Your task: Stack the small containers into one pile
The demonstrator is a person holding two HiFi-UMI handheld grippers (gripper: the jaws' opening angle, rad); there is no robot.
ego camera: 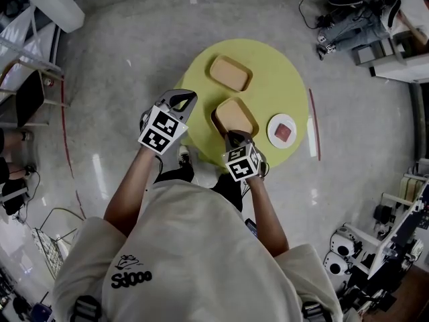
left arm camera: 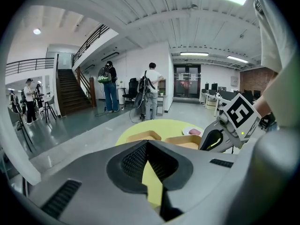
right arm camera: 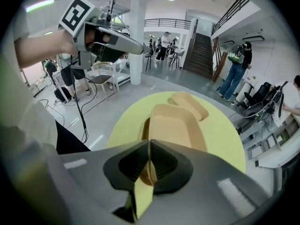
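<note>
Two tan shallow containers lie on the round yellow-green table (ego camera: 281, 79). The far container (ego camera: 230, 73) (right arm camera: 190, 104) lies free. My right gripper (ego camera: 236, 137) (right arm camera: 149, 146) is shut on the near rim of the near container (ego camera: 234, 116) (right arm camera: 173, 125), which tilts slightly off the table. My left gripper (ego camera: 179, 102) (left arm camera: 147, 143) hangs at the table's left edge, jaws shut with nothing between them. In the left gripper view both containers (left arm camera: 144, 136) (left arm camera: 185, 142) show beyond its tips, with the right gripper (left arm camera: 225, 130) beside them.
A white plate (ego camera: 282, 131) (left arm camera: 192, 131) with a red piece on it sits at the table's right edge. Around the table are grey floor, cables and equipment (ego camera: 355, 19). Several people (left arm camera: 110, 86) stand farther off in the hall.
</note>
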